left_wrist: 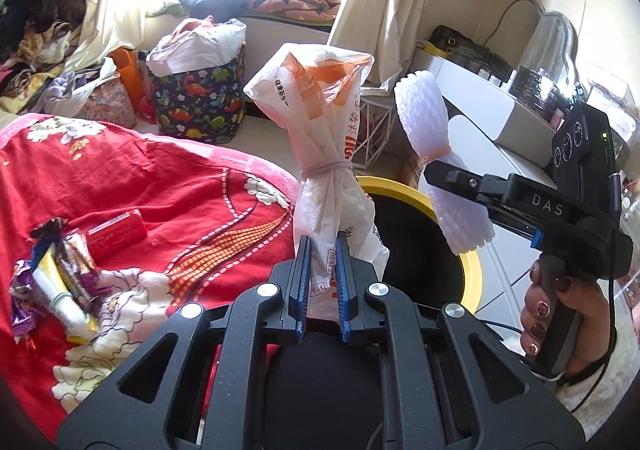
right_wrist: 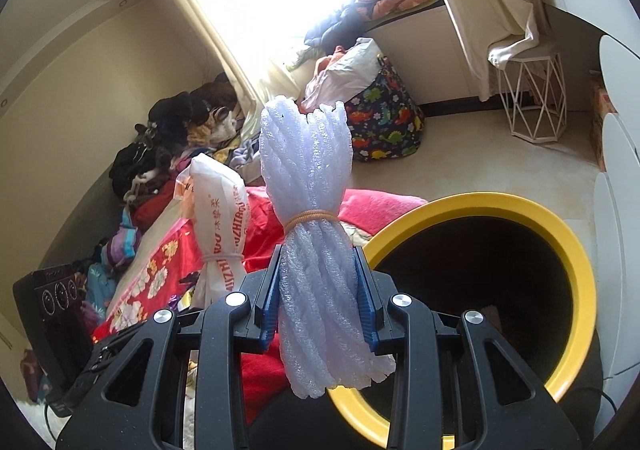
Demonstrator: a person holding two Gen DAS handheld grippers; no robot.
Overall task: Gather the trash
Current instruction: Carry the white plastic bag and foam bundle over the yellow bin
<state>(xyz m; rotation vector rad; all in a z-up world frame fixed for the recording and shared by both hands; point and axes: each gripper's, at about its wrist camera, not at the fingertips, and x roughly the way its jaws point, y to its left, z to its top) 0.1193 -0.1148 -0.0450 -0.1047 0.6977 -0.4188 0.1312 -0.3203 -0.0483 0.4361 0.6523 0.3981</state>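
My left gripper (left_wrist: 322, 250) is shut on a bundled white and orange plastic bag (left_wrist: 320, 122) tied with a pink band, held upright beside the yellow-rimmed black bin (left_wrist: 468, 270). My right gripper (right_wrist: 318, 270) is shut on a white foam netting bundle (right_wrist: 306, 178) tied with an orange band, held upright at the bin's left rim (right_wrist: 576, 250). The netting (left_wrist: 424, 118) and right gripper (left_wrist: 440, 174) also show in the left wrist view, over the bin. The bag (right_wrist: 220, 210) shows in the right wrist view. Snack wrappers (left_wrist: 60, 282) and a red packet (left_wrist: 116, 234) lie on the red blanket (left_wrist: 160, 178).
A dinosaur-print bag (left_wrist: 200, 106) stuffed with white plastic stands on the floor by the window. A white wire stool (right_wrist: 532, 98) stands by the curtain. A white dresser (left_wrist: 480, 98) is to the right. Clothes (left_wrist: 36, 22) pile at the bed's far side.
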